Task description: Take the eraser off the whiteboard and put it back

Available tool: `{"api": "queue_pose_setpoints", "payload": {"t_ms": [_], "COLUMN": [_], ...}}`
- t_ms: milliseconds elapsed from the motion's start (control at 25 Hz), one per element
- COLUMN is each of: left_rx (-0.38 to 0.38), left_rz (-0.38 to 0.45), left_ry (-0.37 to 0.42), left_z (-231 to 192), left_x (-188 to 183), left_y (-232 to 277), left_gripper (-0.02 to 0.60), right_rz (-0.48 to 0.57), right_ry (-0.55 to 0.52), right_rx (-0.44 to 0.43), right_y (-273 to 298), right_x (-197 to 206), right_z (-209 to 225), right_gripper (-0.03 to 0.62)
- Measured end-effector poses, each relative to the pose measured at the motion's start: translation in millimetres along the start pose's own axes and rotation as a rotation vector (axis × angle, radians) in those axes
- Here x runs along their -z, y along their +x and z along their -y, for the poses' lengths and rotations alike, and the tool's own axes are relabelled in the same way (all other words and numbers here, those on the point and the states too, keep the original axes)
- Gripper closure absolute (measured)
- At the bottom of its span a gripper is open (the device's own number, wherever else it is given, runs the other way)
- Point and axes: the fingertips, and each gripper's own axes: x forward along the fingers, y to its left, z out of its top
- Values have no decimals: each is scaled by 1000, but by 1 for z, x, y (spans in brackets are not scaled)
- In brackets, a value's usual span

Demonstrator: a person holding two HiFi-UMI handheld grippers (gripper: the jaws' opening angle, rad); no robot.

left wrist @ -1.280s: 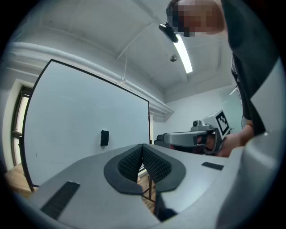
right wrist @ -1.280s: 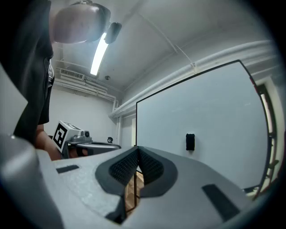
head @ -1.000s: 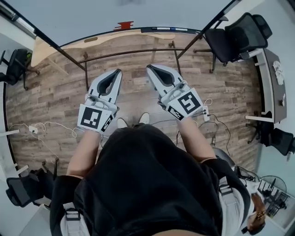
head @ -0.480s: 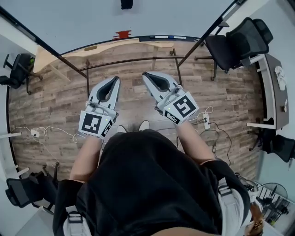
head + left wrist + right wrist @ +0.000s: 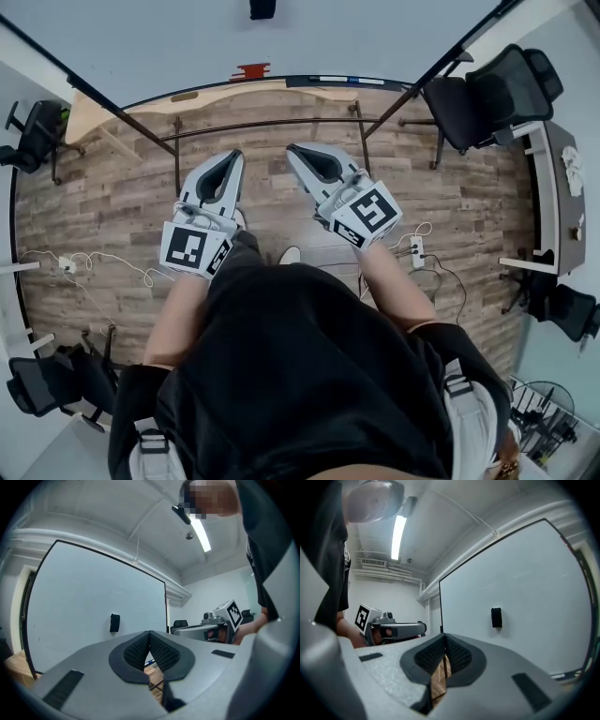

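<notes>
Black eraser (image 5: 496, 617) sits upright on the whiteboard (image 5: 534, 564), about mid-height on the white face and well apart from both grippers. In the head view it shows at the very top edge, above the board's ledge (image 5: 319, 82).

Left gripper (image 5: 149, 634): ribbed pads closed against each other, nothing between them; only a sliver of wood-plank floor (image 5: 112, 206) shows below the tips. Right gripper (image 5: 445, 637): pads likewise pressed together and empty. Both are held level, side by side in front of the person, noses toward the board.

Step in hand, as judged: the approach. The eraser has not been taken off the board, so neither half of the task is done.

Next move calls for:
- closing the remaining gap to the board;
- choosing one gripper; from its own view the right one seems to have the eraser slightly better placed, though either could serve;
- parting that gripper's jaws wide enough to straddle the eraser's narrow sides before contact;
- meeting the eraser squarely, since a glancing touch could slide it along the board or knock it loose.

How the eraser clings to the board cannot be told from these views.
</notes>
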Motion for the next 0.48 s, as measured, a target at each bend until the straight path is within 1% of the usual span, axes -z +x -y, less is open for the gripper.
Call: {"api": "queue_pose_setpoints", "payload": {"t_ms": [200, 480], "left_rx": [24, 65], "left_rz": [5, 29], "left_ry": [0, 4], "left_z": [-32, -96], "left_x": [8, -1], "left_y": [25, 70], "left_gripper": [586, 586], "right_rz": [-7, -35], "right_ry": [-16, -36], "right_rx": [23, 82], "right_y": [30, 92], "right_x": [3, 2], "right_z": [23, 70], "right_gripper": [592, 592]}}
